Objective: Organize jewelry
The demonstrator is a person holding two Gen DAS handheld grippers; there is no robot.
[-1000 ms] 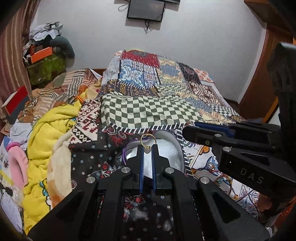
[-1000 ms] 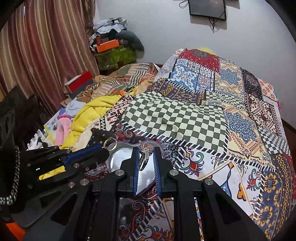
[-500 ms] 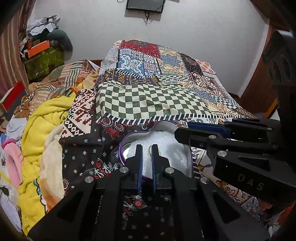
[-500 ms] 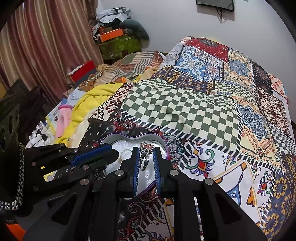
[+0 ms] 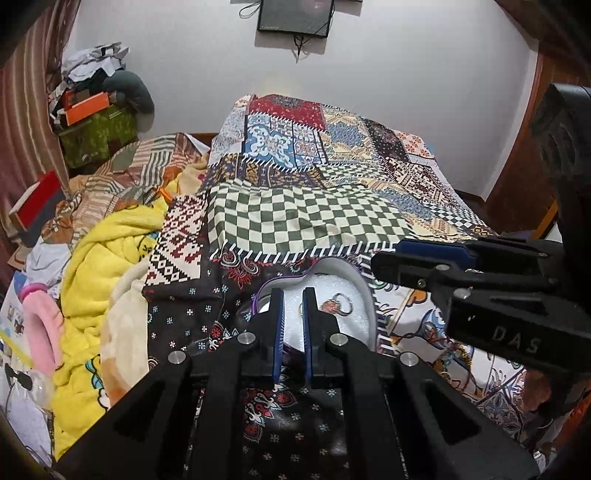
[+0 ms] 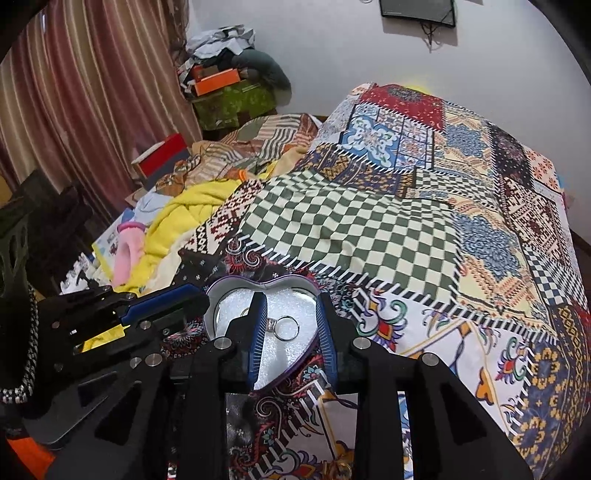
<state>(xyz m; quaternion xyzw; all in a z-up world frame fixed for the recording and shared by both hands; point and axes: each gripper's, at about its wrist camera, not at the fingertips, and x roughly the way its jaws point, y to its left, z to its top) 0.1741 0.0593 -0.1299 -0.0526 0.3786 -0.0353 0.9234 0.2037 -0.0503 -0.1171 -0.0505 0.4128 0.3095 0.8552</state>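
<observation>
A heart-shaped tin (image 6: 221, 293) with a purple rim and white foam lining lies on the patchwork bedspread (image 6: 351, 229). A silver ring with a stone (image 6: 285, 328) rests on the foam, directly between the wide-apart fingers of my right gripper (image 6: 291, 317), which is open and holds nothing. In the left wrist view the same ring (image 5: 334, 305) lies in the tin (image 5: 364, 295), just right of my left gripper (image 5: 293, 297). Its fingers stand slightly apart over the foam with nothing between them. Each gripper shows in the other's view: the left (image 6: 192, 297) and the right (image 5: 384, 258).
A yellow blanket (image 5: 107, 251) and a pink plush item (image 5: 42, 325) lie heaped left of the tin. A red box (image 6: 162, 162), striped curtains (image 6: 74, 92) and stacked clutter (image 5: 92, 118) fill the far left. A wall screen (image 5: 293, 16) and a wooden door (image 5: 524, 155) are beyond.
Both grippers came down over the tin. The left let go of its gold ring and the right opened wide, dropping the stone ring onto the foam.
</observation>
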